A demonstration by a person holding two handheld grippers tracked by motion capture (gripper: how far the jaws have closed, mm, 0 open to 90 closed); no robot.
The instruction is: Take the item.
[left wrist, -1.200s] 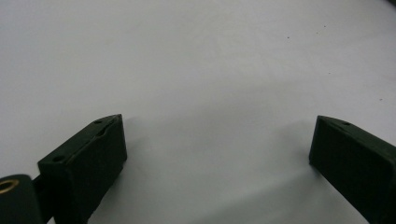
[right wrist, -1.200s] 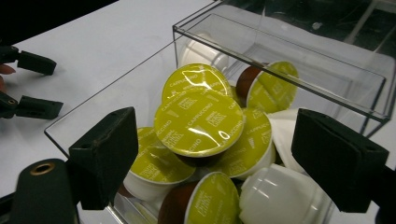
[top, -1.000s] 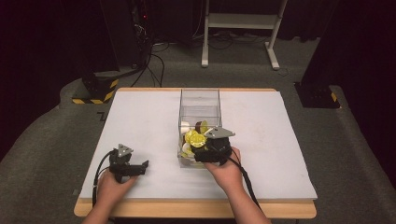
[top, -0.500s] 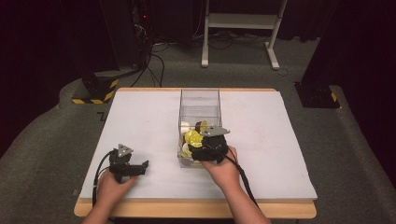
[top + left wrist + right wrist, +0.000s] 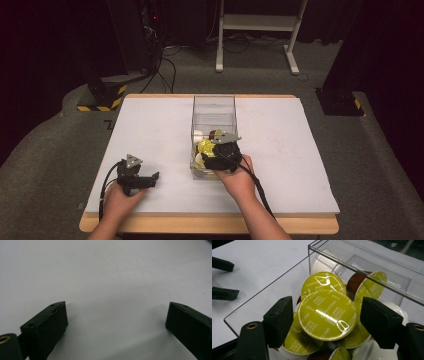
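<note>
A clear box (image 5: 213, 112) sits mid-table (image 5: 150, 130) with coffee pods piled at its near end. The top pod (image 5: 327, 315) has a shiny yellow-green lid printed "Cappuccino"; others show brown or white sides. The right gripper (image 5: 325, 322) is down in the box, jaws wide on either side of that pod, not quite touching it as far as I can tell. From above the pods are just a yellow blob. The left gripper (image 5: 134, 176) rests on the table's near left, jaws wide, nothing between them.
</note>
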